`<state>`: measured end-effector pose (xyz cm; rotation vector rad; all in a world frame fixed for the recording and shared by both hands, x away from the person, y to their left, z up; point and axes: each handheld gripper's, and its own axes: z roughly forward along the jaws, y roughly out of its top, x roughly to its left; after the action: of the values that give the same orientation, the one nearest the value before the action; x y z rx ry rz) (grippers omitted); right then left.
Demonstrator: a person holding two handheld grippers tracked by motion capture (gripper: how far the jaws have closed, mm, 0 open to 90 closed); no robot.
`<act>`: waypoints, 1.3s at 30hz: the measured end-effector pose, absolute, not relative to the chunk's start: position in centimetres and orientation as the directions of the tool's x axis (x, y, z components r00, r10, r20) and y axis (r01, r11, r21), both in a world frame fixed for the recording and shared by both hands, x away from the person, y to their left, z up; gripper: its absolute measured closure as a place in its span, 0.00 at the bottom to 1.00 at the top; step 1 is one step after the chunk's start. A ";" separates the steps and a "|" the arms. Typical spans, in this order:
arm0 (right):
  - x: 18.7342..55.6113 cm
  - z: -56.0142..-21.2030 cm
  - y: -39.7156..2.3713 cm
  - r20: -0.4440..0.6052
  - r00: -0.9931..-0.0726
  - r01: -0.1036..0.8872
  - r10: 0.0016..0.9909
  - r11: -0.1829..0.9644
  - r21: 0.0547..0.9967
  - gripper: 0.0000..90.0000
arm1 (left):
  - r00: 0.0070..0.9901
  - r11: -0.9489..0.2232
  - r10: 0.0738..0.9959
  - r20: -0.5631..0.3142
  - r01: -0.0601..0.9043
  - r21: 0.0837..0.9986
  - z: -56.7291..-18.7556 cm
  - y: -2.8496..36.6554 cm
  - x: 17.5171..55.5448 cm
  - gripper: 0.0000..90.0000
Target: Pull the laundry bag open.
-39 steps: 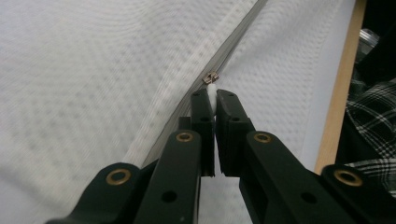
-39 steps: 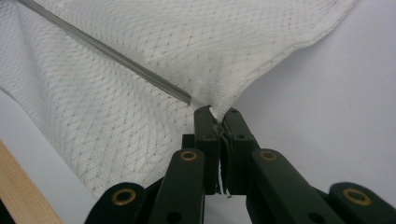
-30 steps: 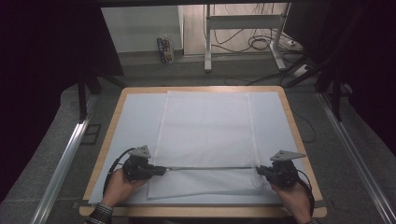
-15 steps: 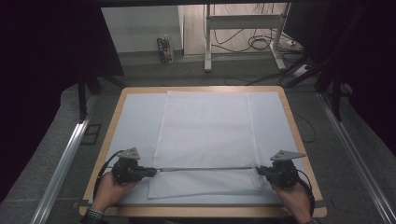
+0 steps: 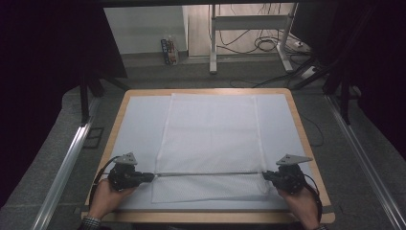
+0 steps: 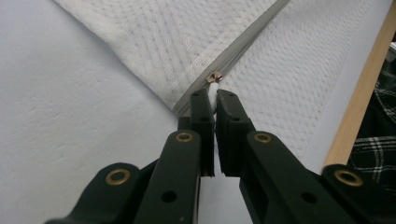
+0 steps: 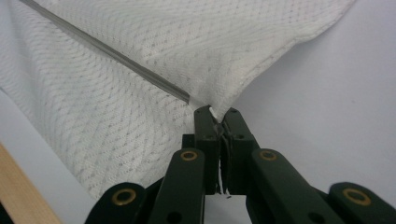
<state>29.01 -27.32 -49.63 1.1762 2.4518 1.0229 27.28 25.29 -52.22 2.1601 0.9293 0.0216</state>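
Observation:
A white mesh fabric cover (image 5: 210, 134) lies flat on the pale sheet of the wood-rimmed table (image 5: 298, 120). Its grey zipper (image 5: 208, 173) runs straight across near the front edge, between my two grippers. My left gripper (image 5: 149, 176) is shut on the small white pull tab (image 6: 213, 91) just behind the brass slider (image 6: 215, 77), at the cover's left edge. My right gripper (image 5: 266, 175) is shut on the cover's corner (image 7: 212, 105), where the zipper (image 7: 112, 53) ends. In the two gripper views, my left gripper (image 6: 214, 97) and my right gripper (image 7: 217, 114) both have their jaws pressed together.
The table's wooden front rim (image 5: 210, 216) lies just behind both hands. Metal rails (image 5: 64, 165) run along the floor on either side. Past the far edge stand desk legs (image 5: 213, 38), loose cables (image 5: 268, 45) and a small box (image 5: 168, 50).
My left gripper has slid leftwards along the zipper line to the cover's left edge, tab in its jaws. The right gripper has stayed put.

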 end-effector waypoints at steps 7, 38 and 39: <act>29.0 -49.7 -27.3 0.085 -0.647 0.596 0.758 0.433 0.676 0.96 | 0.719 -0.437 0.647 -0.255 0.623 0.649 -52.4 25.9 26.8 0.96; 28.3 -49.7 -27.4 0.044 -0.679 0.541 0.733 0.459 0.704 0.26 | 0.641 -0.402 0.763 -0.081 0.568 0.718 -52.0 23.6 24.5 0.11; 28.2 -49.6 -27.4 0.039 -0.680 0.534 0.733 0.458 0.711 0.25 | 0.637 -0.395 0.766 -0.083 0.570 0.721 -51.9 23.7 24.2 0.07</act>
<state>28.15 -27.39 -49.58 1.0868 2.4369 1.0432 24.18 23.73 -51.89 2.1141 1.0377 0.3386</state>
